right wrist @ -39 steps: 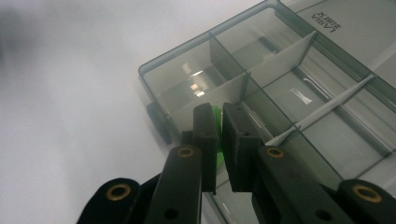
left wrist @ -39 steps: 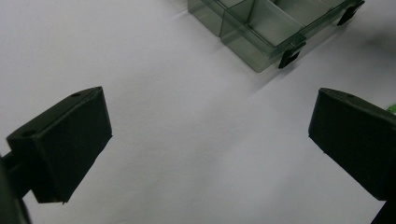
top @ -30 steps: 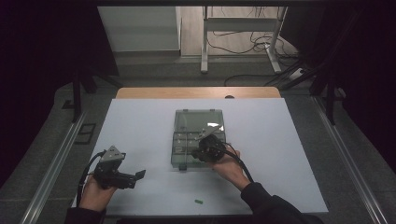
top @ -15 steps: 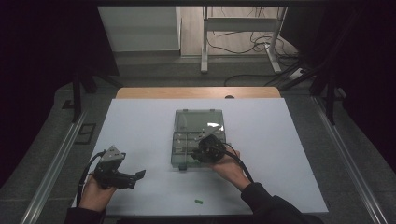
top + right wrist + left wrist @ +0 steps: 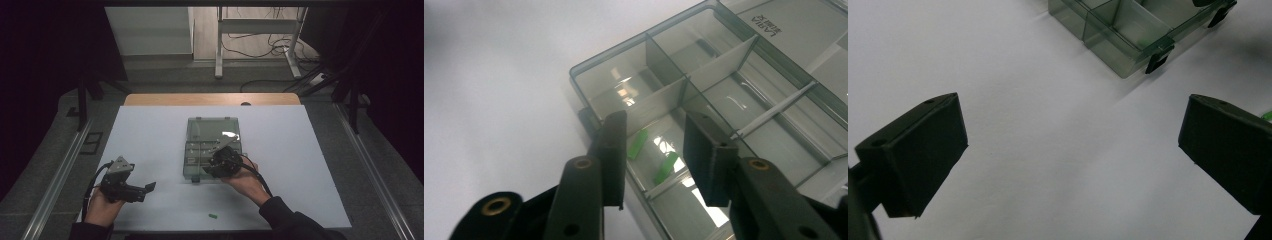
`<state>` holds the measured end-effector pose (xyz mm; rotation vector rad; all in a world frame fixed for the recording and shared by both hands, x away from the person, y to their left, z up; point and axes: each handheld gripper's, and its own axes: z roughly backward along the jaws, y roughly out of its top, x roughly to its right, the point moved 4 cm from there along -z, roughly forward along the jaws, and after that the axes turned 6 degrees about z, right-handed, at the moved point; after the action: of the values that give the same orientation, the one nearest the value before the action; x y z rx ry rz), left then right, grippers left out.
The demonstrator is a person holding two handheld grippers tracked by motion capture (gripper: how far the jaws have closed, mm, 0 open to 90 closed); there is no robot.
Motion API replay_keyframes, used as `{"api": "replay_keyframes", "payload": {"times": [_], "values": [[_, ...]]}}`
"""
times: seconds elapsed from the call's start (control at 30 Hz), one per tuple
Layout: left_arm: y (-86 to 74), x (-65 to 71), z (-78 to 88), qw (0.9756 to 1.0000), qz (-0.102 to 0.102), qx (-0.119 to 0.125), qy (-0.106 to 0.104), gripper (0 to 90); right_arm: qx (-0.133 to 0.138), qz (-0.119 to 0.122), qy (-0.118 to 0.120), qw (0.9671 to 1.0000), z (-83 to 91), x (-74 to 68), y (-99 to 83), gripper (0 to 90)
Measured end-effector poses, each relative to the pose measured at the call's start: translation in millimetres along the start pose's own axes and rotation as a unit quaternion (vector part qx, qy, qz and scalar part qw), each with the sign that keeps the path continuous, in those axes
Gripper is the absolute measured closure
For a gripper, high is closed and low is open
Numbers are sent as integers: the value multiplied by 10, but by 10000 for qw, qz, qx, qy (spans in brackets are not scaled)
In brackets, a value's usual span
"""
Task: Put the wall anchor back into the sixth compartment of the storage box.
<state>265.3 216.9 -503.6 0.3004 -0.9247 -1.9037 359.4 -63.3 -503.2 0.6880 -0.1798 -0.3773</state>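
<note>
My right tool (image 5: 216,162) hung over the near right part of the clear compartment box (image 5: 212,131), which lay open in the middle of the white worktop (image 5: 310,150), its lid folded flat toward the far side. Seen along that tool (image 5: 654,150), its jaws had just been opening and stood apart, gripping nothing. Below the gap between them two small green pieces (image 5: 638,144) lay loose on the floor of one compartment, close to each other and near the box's front wall. Neither piece touched a jaw. The dividers (image 5: 719,62) split the rest of the box into cells, and I could not tell whether anything lay in those.

My left tool (image 5: 131,189) sat in my left hand (image 5: 102,205) near the front left of the worktop, well apart from the box and pointing toward the right. Its jaws were spread wide with only bare worktop (image 5: 1058,150) between them, so it held nothing. From that tool (image 5: 1070,150) the box's near corner (image 5: 1128,45) showed at the top, with two black latches (image 5: 1158,60) on its edge.

One more small green piece (image 5: 214,216) lay by itself on the worktop near the front edge, between my two forearms and away from both tools. My right sleeve (image 5: 295,222) came in from the bottom right.
</note>
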Motion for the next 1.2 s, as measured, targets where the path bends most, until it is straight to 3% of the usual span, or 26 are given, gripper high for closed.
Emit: {"api": "replay_keyframes", "payload": {"times": [0.47, 0.8, 1.0, 1.2], "values": [[0, -2, 3, 10000, 2, -8, -4, 0, 88, 50, -7, 9999, 91, -70, -6, 432], [0, -2, 4, 10000, 10, -8, -9, 0, 222, 117, -27, 9997, 145, -105, -47, 270], [0, -1, 4, 10000, 10, -4, -11, 0, 299, 5, 172, 9994, 177, -134, -89, 165], [1, 0, 3, 10000, 2, 3, -11, 0, 320, -106, 212, 9992, 231, -159, -107, 71]]}}
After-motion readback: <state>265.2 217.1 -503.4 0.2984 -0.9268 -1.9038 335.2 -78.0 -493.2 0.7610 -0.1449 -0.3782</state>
